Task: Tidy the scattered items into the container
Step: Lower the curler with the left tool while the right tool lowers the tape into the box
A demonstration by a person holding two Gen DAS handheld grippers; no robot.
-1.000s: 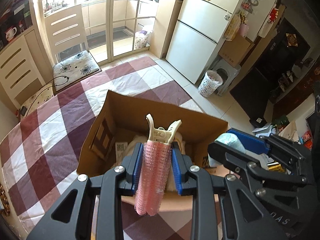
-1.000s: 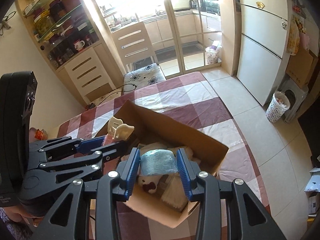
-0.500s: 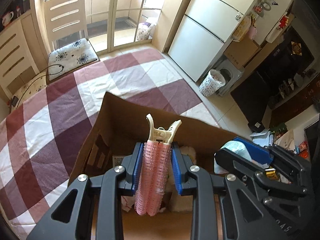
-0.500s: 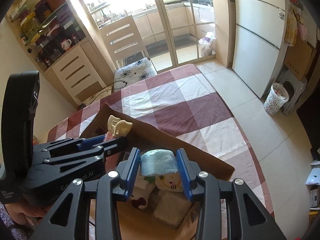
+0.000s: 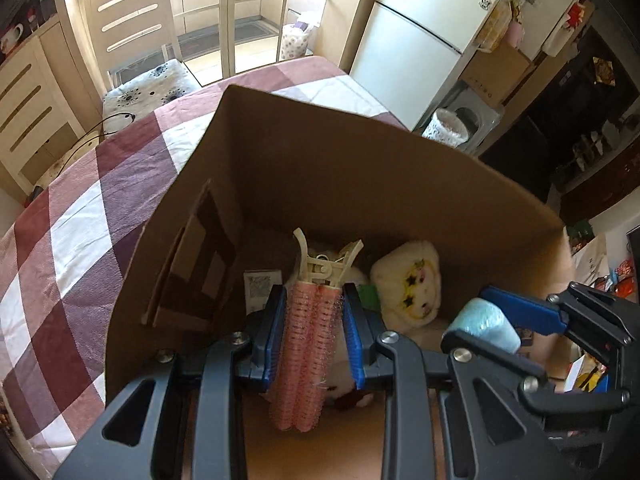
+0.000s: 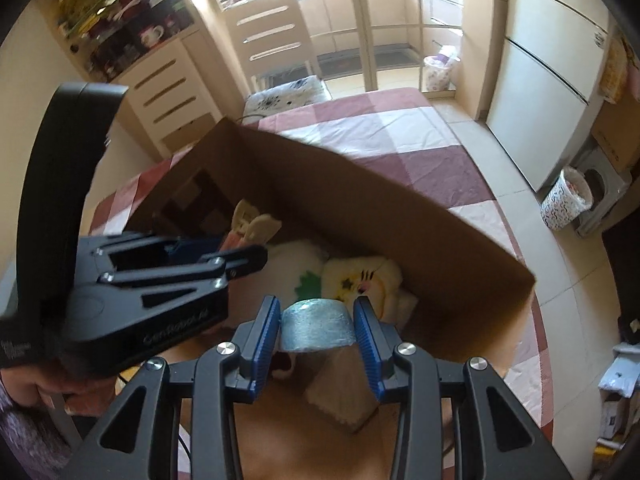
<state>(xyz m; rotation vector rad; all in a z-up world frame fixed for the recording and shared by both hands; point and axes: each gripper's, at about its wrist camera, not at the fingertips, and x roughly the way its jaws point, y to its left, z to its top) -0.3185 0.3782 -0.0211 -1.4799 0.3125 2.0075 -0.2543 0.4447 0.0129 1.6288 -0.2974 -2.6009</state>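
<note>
Pink bristly hair roller (image 5: 306,350) with a cream clip is sitting pinched in the left hand-held gripper (image 5: 310,334) inside the brown cardboard box (image 5: 360,168); the right hand-held gripper (image 6: 317,330) is squeezing a pale-blue roll (image 6: 318,324) above plush toys (image 6: 360,280) on the checked tabletop (image 5: 80,208).

Clearance inside the cardboard box (image 5: 320,168)
The open top is unobstructed; the floor is crowded by plush toys (image 5: 406,284).
</note>
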